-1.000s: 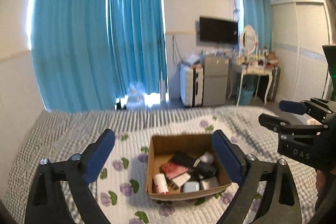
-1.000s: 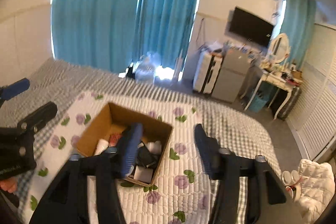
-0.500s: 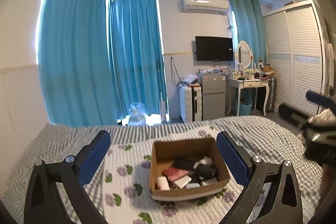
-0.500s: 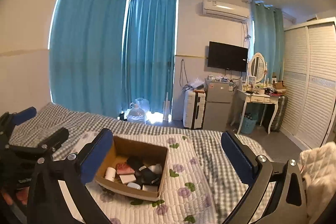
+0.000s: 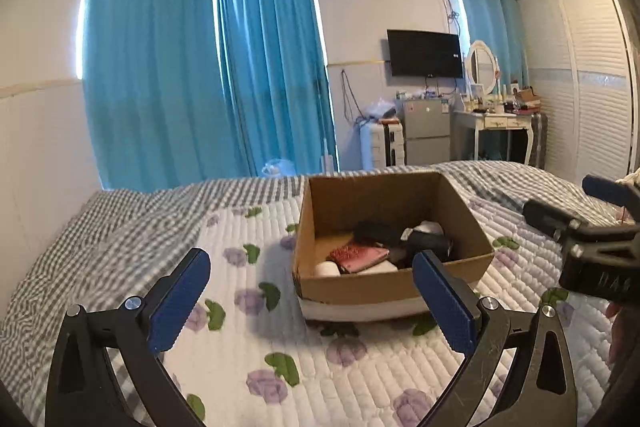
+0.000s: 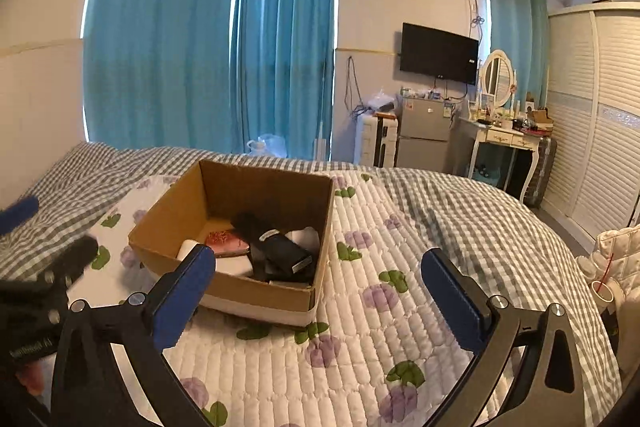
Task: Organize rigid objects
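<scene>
1. The cardboard box (image 5: 394, 285) sits on the quilted floral cover of the bed (image 5: 360, 379), roughly mid-bed and nearer the foot edge than the two grippers. It is open-topped, and a white band runs under its near wall.

2. Inside lies a jumble of rigid objects: a red patterned case (image 5: 358, 254) towards the near left corner, a white cylinder (image 5: 326, 269) beside it against the near wall, and a black device (image 6: 282, 251) lying on top towards the right side. Other pale pieces are partly hidden.

3. The left hand-held gripper (image 5: 312, 297) is spread wide with nothing between its blue pads, hovering short of the box's near wall. The right hand-held gripper (image 6: 320, 291) is likewise released and empty, standing off the box's near right corner.

4. Handling, as a judgement: these look like small, hard, light items that will not deform under the pads, but smooth plastic may slip, so a square pinch across the narrow dimension is safer than a corner hold.

5. The black device is the most exposed; taking it across its short sides from above looks cleanest. The white cylinder could roll, so gripping it across its round body is sounder.

6. The box seems light and rests on soft bedding, so pushing down may tip or slide it.
</scene>
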### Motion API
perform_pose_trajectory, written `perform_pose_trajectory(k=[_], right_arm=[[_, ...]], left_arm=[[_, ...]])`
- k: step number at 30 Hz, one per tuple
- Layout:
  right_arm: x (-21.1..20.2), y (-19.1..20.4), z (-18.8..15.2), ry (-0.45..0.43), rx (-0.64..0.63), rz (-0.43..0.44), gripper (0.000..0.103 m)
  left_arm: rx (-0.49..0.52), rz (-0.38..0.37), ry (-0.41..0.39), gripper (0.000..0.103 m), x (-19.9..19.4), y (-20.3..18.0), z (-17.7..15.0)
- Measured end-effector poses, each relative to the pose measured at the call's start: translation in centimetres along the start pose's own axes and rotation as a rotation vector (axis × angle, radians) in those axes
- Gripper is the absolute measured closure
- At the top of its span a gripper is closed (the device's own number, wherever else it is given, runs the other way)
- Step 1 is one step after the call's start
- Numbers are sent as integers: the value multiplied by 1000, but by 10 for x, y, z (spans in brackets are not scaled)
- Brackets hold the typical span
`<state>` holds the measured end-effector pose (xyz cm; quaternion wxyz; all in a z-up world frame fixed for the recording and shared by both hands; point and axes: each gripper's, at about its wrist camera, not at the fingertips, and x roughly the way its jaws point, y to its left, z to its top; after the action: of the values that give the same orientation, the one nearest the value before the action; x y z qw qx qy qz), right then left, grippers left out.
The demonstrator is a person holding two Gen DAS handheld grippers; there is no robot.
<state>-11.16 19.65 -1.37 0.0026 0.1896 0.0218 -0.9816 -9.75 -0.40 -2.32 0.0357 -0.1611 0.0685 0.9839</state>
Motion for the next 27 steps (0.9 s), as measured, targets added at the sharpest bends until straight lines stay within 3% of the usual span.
perform_pose_trajectory(k=[7,27], right_arm=[[1,-2,-6,9,10,8,0],[0,5,-10,14,-13,6,0]], left_arm=[[-14,19,-28,0,-2,-1,1],[-33,-1,7,0,3,3,-3]])
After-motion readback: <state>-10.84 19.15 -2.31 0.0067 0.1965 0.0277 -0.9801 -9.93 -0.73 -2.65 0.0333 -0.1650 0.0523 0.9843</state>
